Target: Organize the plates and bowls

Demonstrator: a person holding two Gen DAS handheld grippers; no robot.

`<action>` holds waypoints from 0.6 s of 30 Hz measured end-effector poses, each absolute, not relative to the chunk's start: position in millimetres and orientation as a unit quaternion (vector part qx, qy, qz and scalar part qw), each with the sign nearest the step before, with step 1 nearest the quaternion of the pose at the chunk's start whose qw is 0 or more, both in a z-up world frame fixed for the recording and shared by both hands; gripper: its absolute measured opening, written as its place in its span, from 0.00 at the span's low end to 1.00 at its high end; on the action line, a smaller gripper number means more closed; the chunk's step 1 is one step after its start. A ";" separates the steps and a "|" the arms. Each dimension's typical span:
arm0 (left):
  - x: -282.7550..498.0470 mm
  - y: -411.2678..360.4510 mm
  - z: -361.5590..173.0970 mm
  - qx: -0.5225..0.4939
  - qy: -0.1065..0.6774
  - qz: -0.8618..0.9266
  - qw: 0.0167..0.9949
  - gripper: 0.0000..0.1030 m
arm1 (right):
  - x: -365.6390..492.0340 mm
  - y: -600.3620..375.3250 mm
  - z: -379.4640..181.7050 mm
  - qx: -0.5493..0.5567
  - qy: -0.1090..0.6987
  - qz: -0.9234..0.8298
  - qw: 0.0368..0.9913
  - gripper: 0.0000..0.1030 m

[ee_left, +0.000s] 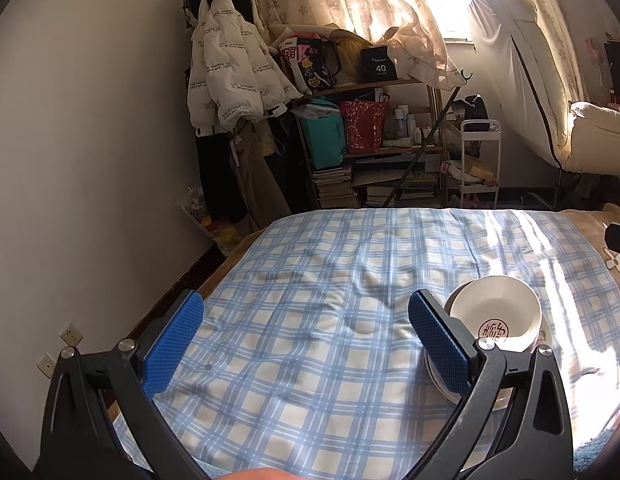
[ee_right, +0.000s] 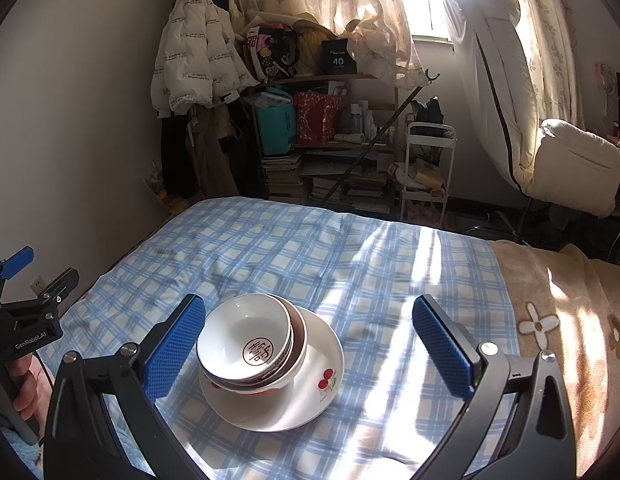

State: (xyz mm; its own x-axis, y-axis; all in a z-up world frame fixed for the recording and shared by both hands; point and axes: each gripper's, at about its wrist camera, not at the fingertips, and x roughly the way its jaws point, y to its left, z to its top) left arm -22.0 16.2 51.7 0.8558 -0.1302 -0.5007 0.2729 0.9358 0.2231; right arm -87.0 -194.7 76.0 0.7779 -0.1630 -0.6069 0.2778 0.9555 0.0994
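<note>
A stack of white bowls [ee_right: 246, 344] with brown outsides and a red emblem inside sits tilted on a white plate [ee_right: 310, 396] with a cherry print. The stack rests on the blue plaid cloth [ee_right: 349, 264]. My right gripper [ee_right: 310, 344] is open and empty, its blue pads wide apart, the left pad beside the bowls. My left gripper [ee_left: 306, 344] is open and empty over bare cloth; the bowl stack [ee_left: 493, 312] lies just right of its right pad. The left gripper also shows at the left edge of the right wrist view [ee_right: 26, 304].
The plaid cloth [ee_left: 310, 280] covers a bed with a tan flowered blanket [ee_right: 569, 320] on the right. A wall [ee_left: 90, 160] runs along the left. Behind the bed stand a cluttered shelf [ee_right: 321, 140], a white cart [ee_right: 425, 168] and a chair [ee_right: 569, 168].
</note>
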 end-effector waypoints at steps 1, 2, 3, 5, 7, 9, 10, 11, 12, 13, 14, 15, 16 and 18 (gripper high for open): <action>-22.1 16.1 51.6 0.146 0.247 -0.105 0.952 0.98 | -87.1 -194.5 76.0 0.092 0.312 -0.117 0.938 1.00; -22.1 16.1 52.0 0.145 0.247 -0.105 0.952 0.98 | -87.0 -194.4 76.0 0.092 0.312 -0.117 0.938 1.00; -21.8 16.1 51.9 0.146 0.248 -0.105 0.952 0.98 | -87.0 -194.4 76.0 0.092 0.312 -0.118 0.938 1.00; -21.2 16.5 51.8 0.146 0.250 -0.106 0.951 0.98 | -87.0 -194.6 76.0 0.092 0.312 -0.117 0.938 1.00; -20.4 16.5 51.6 0.147 0.252 -0.106 0.951 0.98 | -87.0 -194.5 75.9 0.092 0.312 -0.117 0.938 1.00; -20.0 16.3 51.2 0.148 0.253 -0.104 0.950 0.98 | -87.0 -194.4 75.9 0.092 0.312 -0.117 0.938 1.00; -19.4 16.3 51.0 0.148 0.253 -0.104 0.950 0.98 | -87.0 -194.5 76.0 0.092 0.312 -0.117 0.938 1.00; -19.1 16.1 50.6 0.148 0.254 -0.103 0.950 0.98 | -86.9 -194.4 75.9 0.092 0.312 -0.117 0.938 1.00; -18.9 16.1 50.4 0.148 0.254 -0.103 0.950 0.98 | -87.0 -194.3 75.9 0.092 0.312 -0.117 0.938 1.00; -18.8 16.1 50.3 0.149 0.255 -0.102 0.950 0.98 | -87.0 -194.3 76.0 0.092 0.312 -0.117 0.938 1.00; -18.6 16.0 50.2 0.149 0.255 -0.102 0.950 0.98 | -87.0 -194.3 76.0 0.092 0.312 -0.117 0.938 1.00; -18.3 16.3 50.1 0.149 0.255 -0.101 0.950 0.98 | -87.2 -194.6 76.2 0.092 0.312 -0.117 0.938 1.00; -18.4 15.9 49.9 0.150 0.255 -0.100 0.950 0.98 | -87.3 -194.8 76.4 0.092 0.312 -0.117 0.938 1.00; -18.6 15.6 49.9 0.150 0.255 -0.100 0.950 0.98 | -87.0 -194.4 76.0 0.092 0.312 -0.117 0.938 1.00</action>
State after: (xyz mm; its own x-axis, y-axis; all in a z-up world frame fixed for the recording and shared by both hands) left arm -18.6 15.6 49.9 0.8494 -0.1139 -0.5153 0.2671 0.9349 0.2336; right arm -87.0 -194.4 76.0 0.7780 -0.1628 -0.6069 0.2775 0.9556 0.0994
